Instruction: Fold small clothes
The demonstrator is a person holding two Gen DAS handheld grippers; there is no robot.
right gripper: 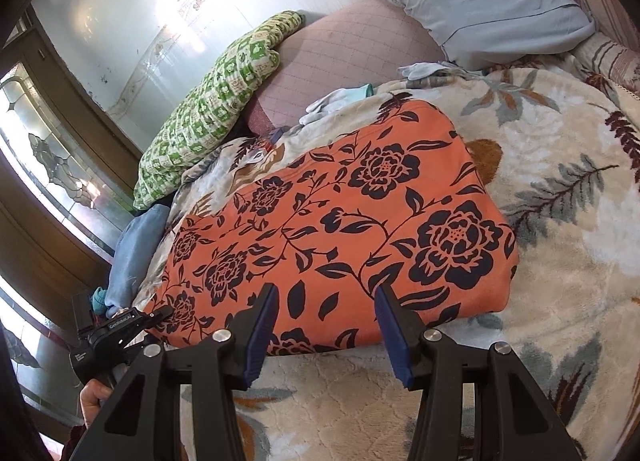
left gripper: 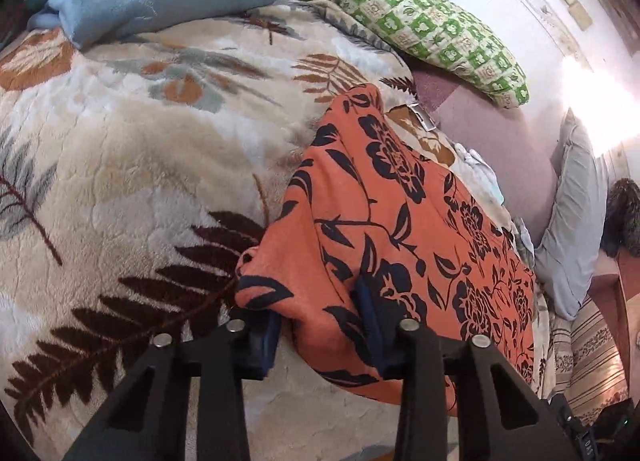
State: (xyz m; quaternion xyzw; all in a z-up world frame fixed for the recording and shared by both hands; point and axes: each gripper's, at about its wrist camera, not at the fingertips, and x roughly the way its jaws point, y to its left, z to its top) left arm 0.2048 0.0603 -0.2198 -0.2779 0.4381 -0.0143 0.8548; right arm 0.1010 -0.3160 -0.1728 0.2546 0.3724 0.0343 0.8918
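While the left tongs [left gripper: 320, 325] pinch a raised corner of the orange flowered cloth [right gripper: 340, 229], the right tongs [right gripper: 326, 335] hang apart at its near edge, gripping nothing. Cloth lies folded on the leaf-print blanket [left gripper: 120, 165] on the bed; green checked pillow [right gripper: 208, 105] behind.

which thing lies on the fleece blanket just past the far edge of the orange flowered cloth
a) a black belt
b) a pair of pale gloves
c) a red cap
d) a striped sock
b, in the right wrist view pale gloves lie on the leaf-print blanket just beyond the far edge of the orange cloth.
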